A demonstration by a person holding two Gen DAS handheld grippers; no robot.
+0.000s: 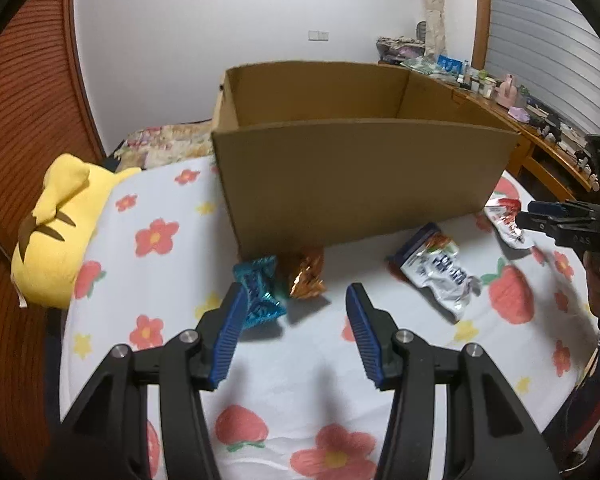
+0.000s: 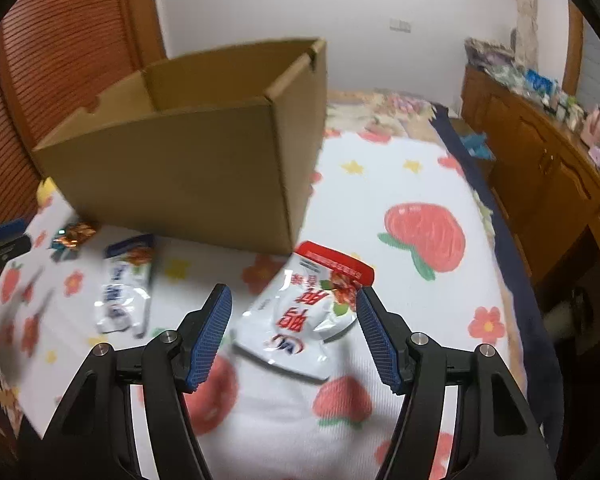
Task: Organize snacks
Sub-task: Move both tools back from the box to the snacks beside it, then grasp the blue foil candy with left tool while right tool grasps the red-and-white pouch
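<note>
Four snacks lie on the bed and none is in hand, so by our reading the sorting has hardly begun. Our left claw (image 1: 298, 300) fills the lower middle of its own frame with the jaws standing apart and nothing between the blue pads; the teal foil snack (image 1: 260, 294) sits just at the tip of the left-hand finger, and we cannot tell whether they touch. Just right of it lies the orange foil snack (image 1: 308, 272), close against the foot of the cardboard box (image 1: 360, 176).

Our right claw (image 2: 294, 300), low in the middle of its own frame, is also open and grips nothing. The red-topped white pouch (image 2: 304, 320) lies flat on the sheet between its two fingers; the right-hand pad is at the pouch's edge, but we see no pressing on it. To the left in that frame, well apart from this claw, lies the blue-topped white pouch (image 2: 124, 288), somewhat blurred.

Outward again, the box stands upright on the flowered bedsheet (image 1: 160, 208) with its top open. The walls we can see inside are bare, but its floor is hidden from both cameras, so we cannot say whether anything is already stowed. A yellow plush toy (image 1: 56, 232) rests at the left edge of the left frame, and a cluttered wooden dresser (image 2: 540, 168) runs along the right.

We judge all four visible snacks remain to be picked up and placed, probably in the box, starting with the teal one and the red-topped pouch.
</note>
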